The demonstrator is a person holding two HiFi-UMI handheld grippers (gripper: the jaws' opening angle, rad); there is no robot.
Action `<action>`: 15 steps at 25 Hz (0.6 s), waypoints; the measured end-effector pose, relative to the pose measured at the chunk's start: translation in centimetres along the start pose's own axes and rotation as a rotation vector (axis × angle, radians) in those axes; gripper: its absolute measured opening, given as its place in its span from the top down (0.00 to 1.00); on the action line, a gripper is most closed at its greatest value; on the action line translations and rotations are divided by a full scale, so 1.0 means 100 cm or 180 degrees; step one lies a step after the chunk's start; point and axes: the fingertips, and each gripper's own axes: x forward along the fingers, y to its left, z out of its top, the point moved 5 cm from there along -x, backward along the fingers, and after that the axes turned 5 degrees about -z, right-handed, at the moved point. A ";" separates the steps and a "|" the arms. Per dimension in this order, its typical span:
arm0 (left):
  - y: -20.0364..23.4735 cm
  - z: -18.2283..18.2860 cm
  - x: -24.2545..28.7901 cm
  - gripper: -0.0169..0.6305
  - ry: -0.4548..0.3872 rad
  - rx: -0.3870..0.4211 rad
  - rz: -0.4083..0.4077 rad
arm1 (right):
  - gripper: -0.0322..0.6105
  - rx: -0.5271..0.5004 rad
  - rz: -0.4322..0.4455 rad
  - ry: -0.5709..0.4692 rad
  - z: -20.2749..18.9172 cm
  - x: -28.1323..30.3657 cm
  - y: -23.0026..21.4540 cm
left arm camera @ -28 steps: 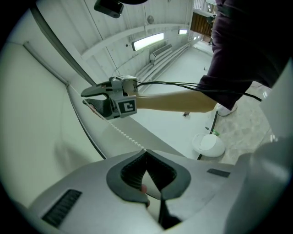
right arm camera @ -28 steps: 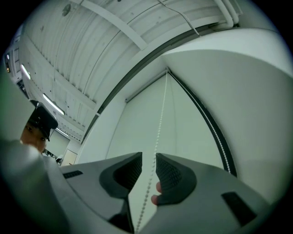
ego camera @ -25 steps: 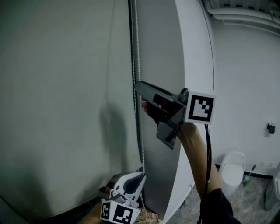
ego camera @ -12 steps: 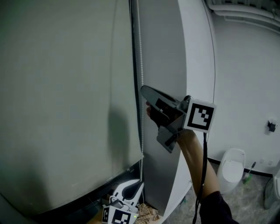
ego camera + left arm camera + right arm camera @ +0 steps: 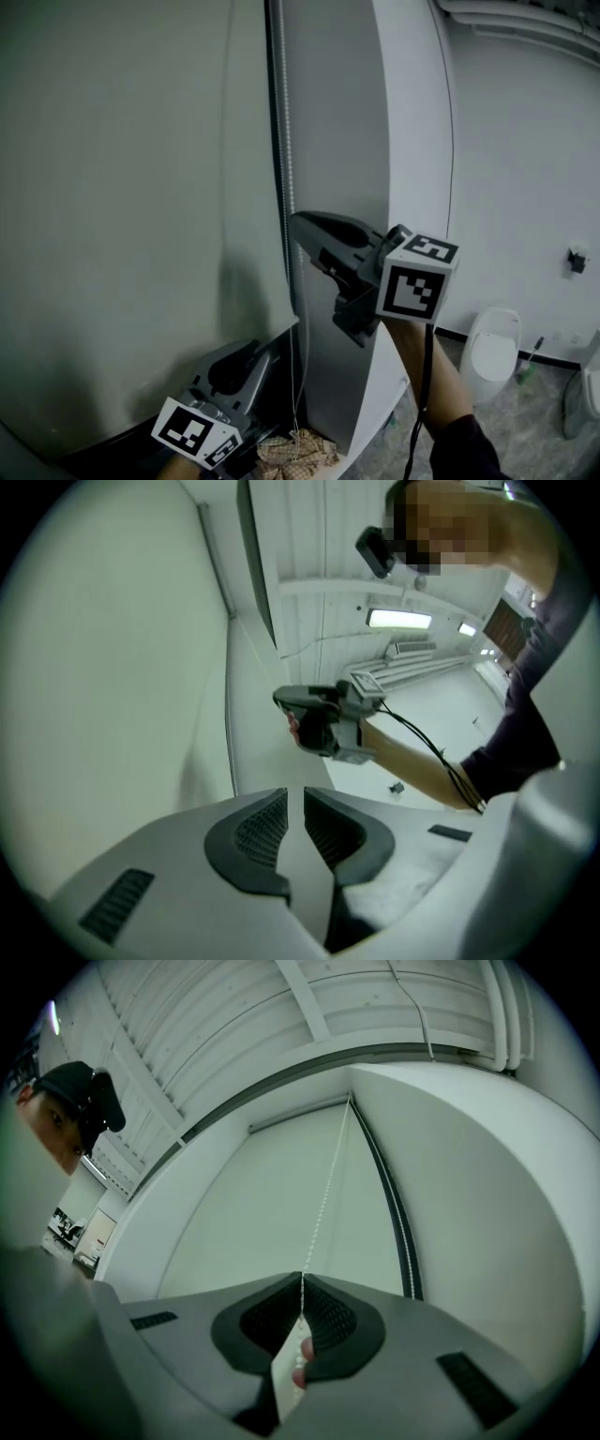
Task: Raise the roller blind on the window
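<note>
Right gripper (image 5: 302, 1281) clamped on chain (image 5: 325, 1199) beside blind (image 5: 122, 187). Left gripper (image 5: 295, 794) at 7 o'clock below it, jaws slightly apart, empty.

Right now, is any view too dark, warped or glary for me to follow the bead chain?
Head view: dim and grey, a soft shadow on the roller blind, yet the bead chain reads clearly. Right gripper view: fisheye bends the window frame, but the chain is sharp into the shut right gripper. Left gripper view: glare from the ceiling light, dark corners.
</note>
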 end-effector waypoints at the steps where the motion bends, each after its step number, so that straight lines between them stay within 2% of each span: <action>1: 0.010 0.012 0.005 0.95 -0.0076 -0.0063 -0.0034 | 0.93 -0.0009 -0.0011 0.0024 -0.002 -0.001 -0.001; 3: 0.025 0.022 0.010 0.95 -0.0227 -0.0296 -0.0126 | 0.92 -0.0030 -0.0016 0.0075 -0.020 -0.007 0.002; 5: 0.028 0.015 0.008 0.95 -0.0384 -0.0578 -0.0292 | 0.92 -0.0076 -0.0009 0.0131 -0.056 -0.023 0.014; 9: 0.024 0.007 0.010 0.90 -0.0590 -0.1058 -0.0794 | 0.93 -0.0136 -0.0037 0.0201 -0.118 -0.056 0.035; 12: 0.035 0.041 0.047 0.88 -0.0597 -0.1285 -0.1095 | 0.93 -0.0069 -0.0074 0.0230 -0.110 -0.063 0.025; 15: 0.046 0.073 0.092 0.87 -0.0567 -0.1521 -0.1238 | 0.93 0.0044 -0.0077 0.0236 -0.094 -0.071 0.007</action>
